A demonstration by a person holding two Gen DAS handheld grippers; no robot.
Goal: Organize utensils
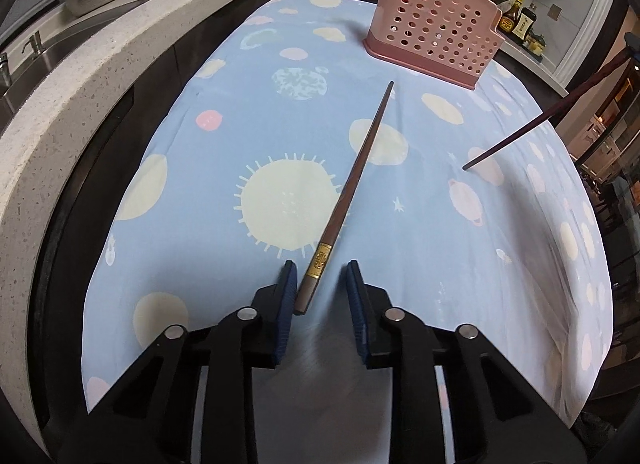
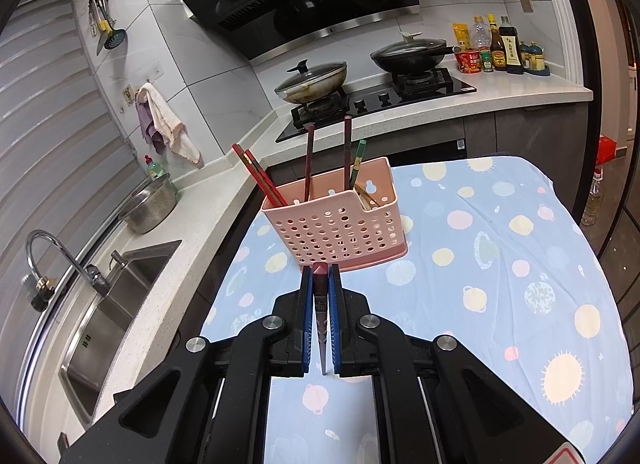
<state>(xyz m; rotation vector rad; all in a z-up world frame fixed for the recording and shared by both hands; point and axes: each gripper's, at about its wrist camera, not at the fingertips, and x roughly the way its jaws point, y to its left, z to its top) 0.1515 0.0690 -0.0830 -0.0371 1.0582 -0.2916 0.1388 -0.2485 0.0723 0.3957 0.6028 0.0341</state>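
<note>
The left gripper [image 1: 322, 282] has its blue-padded fingers [image 1: 289, 284] spread apart, gripping nothing; the butt end of a brown chopstick [image 1: 348, 194] with a gold band lies on the cloth between them, closer to the left pad, though whether it touches that pad is unclear. This chopstick runs away from the gripper toward the pink perforated utensil holder [image 1: 434, 30], its tip stopping short of the holder's base. The right gripper [image 2: 321, 292] has its fingers [image 2: 306, 304] closed tight on a dark red chopstick [image 2: 320, 316], thick end forward, thin end pointing down and back. In the left wrist view, that chopstick [image 1: 544, 116] slants down with its tip just above the blue planet-print tablecloth [image 1: 420, 232], right of the holder. The holder [image 2: 336, 220] stands just beyond the right gripper, with several chopsticks [image 2: 260, 176] upright in it. Behind the holder are the hob and two lidded pans [image 2: 312, 78].
</note>
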